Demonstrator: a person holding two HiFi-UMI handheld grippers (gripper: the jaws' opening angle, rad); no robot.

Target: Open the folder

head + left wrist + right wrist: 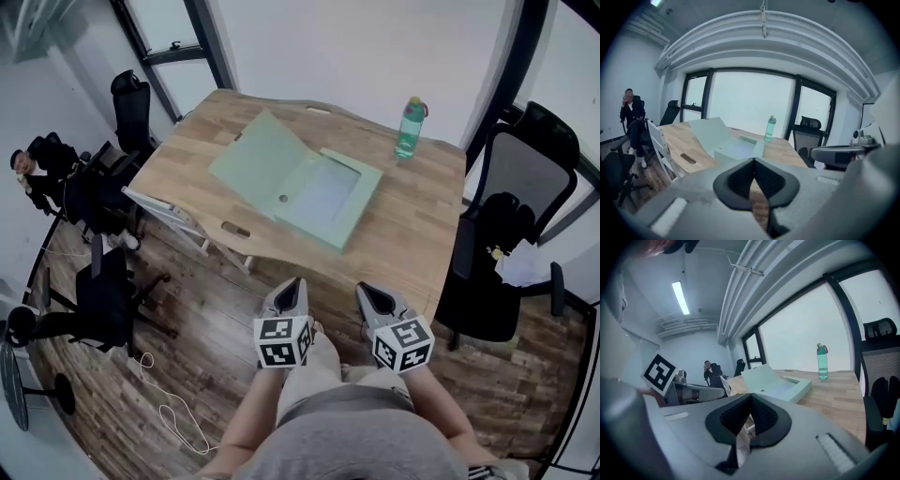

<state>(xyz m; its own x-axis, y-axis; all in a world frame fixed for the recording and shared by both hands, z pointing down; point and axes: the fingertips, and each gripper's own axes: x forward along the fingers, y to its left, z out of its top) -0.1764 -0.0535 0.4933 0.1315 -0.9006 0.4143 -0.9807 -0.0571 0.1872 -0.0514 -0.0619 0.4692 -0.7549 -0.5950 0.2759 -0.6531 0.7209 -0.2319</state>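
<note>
Open approach to the desk
Only the folder mid-desk and a bottle, seemingly near the far edge, obstruct.

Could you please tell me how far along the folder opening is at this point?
Done: the folder lies on the table with its cover open. In hand: nothing; the left hand-held gripper and right hand-held gripper are both shut, empty, and held back from the table. Left: nothing apparent.

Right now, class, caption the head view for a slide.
Folder lies open on table; left claw and right claw shut, empty.
</note>
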